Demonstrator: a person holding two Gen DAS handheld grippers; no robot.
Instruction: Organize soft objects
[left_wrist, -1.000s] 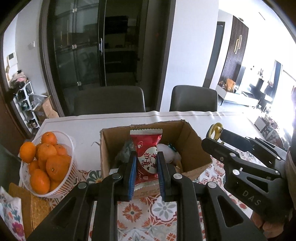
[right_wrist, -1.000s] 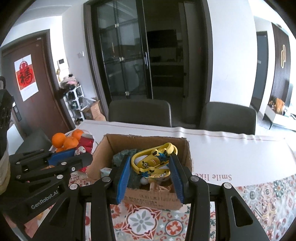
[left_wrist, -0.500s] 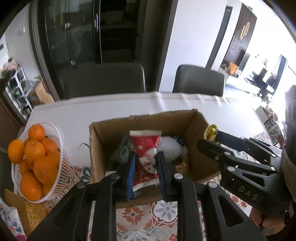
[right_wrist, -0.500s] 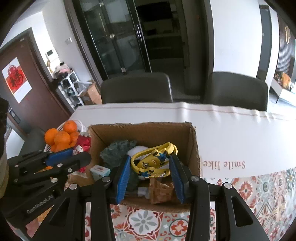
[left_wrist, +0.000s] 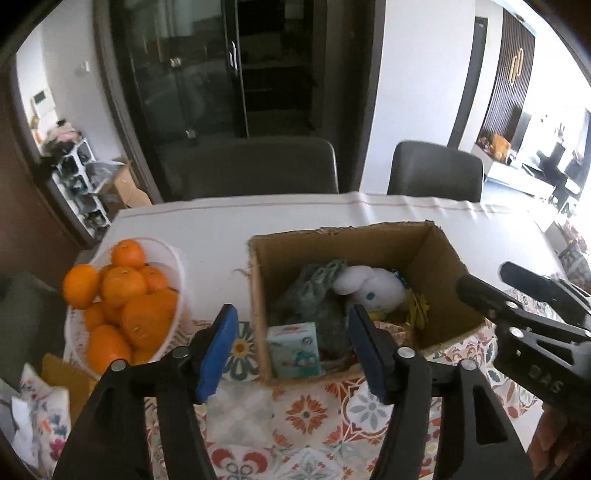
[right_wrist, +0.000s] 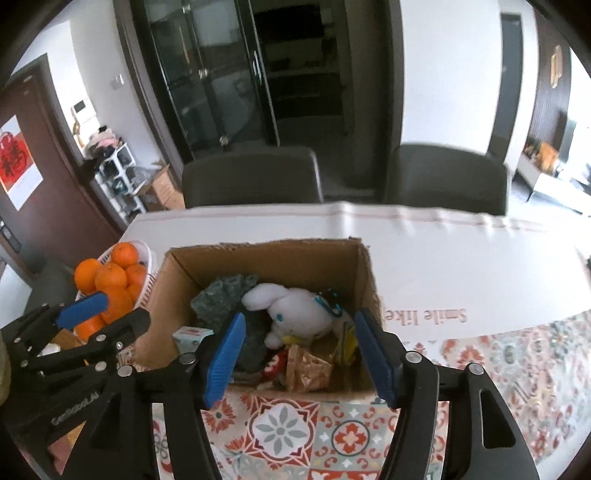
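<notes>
An open cardboard box (left_wrist: 373, 245) (right_wrist: 266, 258) stands on the table. Inside lie a white plush bunny (left_wrist: 371, 288) (right_wrist: 291, 314), a dark green knitted cloth (left_wrist: 314, 299) (right_wrist: 225, 291), a small teal carton (left_wrist: 295, 349) (right_wrist: 192, 338), a yellow toy (left_wrist: 415, 308) (right_wrist: 345, 339), a red snack packet (right_wrist: 275, 363) and a gold wrapper (right_wrist: 306, 371). My left gripper (left_wrist: 291, 349) is open and empty above the box's near left edge. My right gripper (right_wrist: 299, 356) is open and empty above the box's near side.
A white basket (left_wrist: 173, 266) (right_wrist: 142, 251) of oranges stands left of the box. A patterned cloth (left_wrist: 306, 413) (right_wrist: 280, 428) covers the near table, a white runner (right_wrist: 443, 258) the far part. Two dark chairs (left_wrist: 258, 166) stand behind. A floral pouch (left_wrist: 40, 413) lies at the near left.
Both grippers have opened. The left let go of the red snack packet and the right let go of the yellow toy; both now lie in the box. Both views shifted slightly.
</notes>
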